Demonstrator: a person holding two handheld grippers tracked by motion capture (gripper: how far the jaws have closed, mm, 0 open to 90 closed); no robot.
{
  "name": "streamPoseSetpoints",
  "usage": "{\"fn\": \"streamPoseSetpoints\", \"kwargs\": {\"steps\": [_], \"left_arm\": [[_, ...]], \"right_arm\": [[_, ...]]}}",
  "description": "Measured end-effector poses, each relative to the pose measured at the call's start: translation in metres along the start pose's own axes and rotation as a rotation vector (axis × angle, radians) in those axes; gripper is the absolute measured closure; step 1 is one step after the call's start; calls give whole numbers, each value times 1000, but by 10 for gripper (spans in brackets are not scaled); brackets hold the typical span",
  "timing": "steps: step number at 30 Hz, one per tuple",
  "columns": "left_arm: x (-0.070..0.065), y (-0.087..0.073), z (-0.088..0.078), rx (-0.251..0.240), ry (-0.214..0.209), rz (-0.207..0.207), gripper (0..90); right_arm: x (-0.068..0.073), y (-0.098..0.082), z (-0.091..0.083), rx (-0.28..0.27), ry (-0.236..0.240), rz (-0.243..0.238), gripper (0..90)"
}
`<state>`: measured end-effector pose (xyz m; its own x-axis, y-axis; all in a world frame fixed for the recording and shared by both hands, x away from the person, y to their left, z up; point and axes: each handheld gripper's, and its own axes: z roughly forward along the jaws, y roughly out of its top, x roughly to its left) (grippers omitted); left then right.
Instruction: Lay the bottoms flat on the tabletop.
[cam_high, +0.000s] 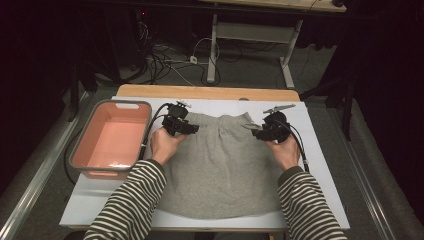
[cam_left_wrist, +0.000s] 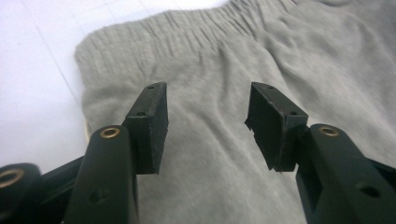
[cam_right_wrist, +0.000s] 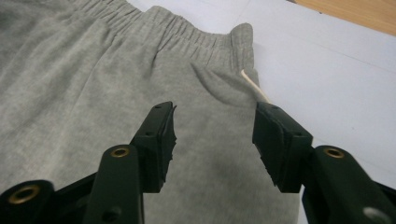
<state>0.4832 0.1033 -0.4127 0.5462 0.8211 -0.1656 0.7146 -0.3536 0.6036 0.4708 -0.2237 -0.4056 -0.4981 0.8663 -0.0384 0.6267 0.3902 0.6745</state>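
The grey fleece garment with an elastic waistband lies flat mid-table; left gripper and right gripper hover over its far corners, jaws half open, holding nothing; likely a release; next, regrasp for folding.

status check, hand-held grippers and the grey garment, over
Left hand-held gripper open, right hand-held gripper open, nothing between jaws. Grey garment flat on table. Nothing in the way.
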Motion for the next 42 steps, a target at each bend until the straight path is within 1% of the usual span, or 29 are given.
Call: {"fn": "streamPoseSetpoints", "kwargs": {"steps": [2, 5, 6, 8, 12, 16, 19, 23, 26, 29, 34, 37, 39, 42], "left_arm": [[-2, -3, -4, -1, -2, 12, 462], [-3, -6, -11, -8, -8, 14, 458], [-4, -8, -13, -11, -9, 16, 458], [-4, -12, -18, -21, -12, 22, 458], [-5, -21, -27, -27, -20, 32, 452], [-4, -30, -36, -53, -32, 32, 447], [-4, -35, -41, -55, -42, 33, 447], [-7, -41, -50, -76, -60, 44, 443], [-7, -45, -55, -81, -63, 51, 441], [-6, -52, -61, -87, -76, 47, 441], [-7, -63, -70, -113, -96, 43, 436], [-8, -70, -77, -132, -106, 53, 435], [-10, -75, -81, -144, -111, 57, 428], [-12, -82, -87, -158, -112, 68, 426]], "right_arm": [[4, -6, -6, -19, -5, 2, 486], [9, -12, -11, -24, 8, 0, 488], [10, -14, -13, -32, 13, -3, 490], [12, -18, -17, -49, 37, 6, 488], [15, -26, -23, -77, 53, 0, 467], [21, -39, -28, -112, 78, -3, 460], [26, -47, -30, -119, 88, -14, 457], [31, -55, -34, -129, 103, -16, 450], [36, -59, -39, -135, 112, -32, 441], [40, -64, -45, -156, 119, -39, 438], [43, -75, -50, -174, 127, -46, 429], [43, -82, -53, -187, 137, -36, 423], [42, -87, -54, -198, 147, -20, 419], [43, -93, -55, -194, 151, -18, 411]]}}
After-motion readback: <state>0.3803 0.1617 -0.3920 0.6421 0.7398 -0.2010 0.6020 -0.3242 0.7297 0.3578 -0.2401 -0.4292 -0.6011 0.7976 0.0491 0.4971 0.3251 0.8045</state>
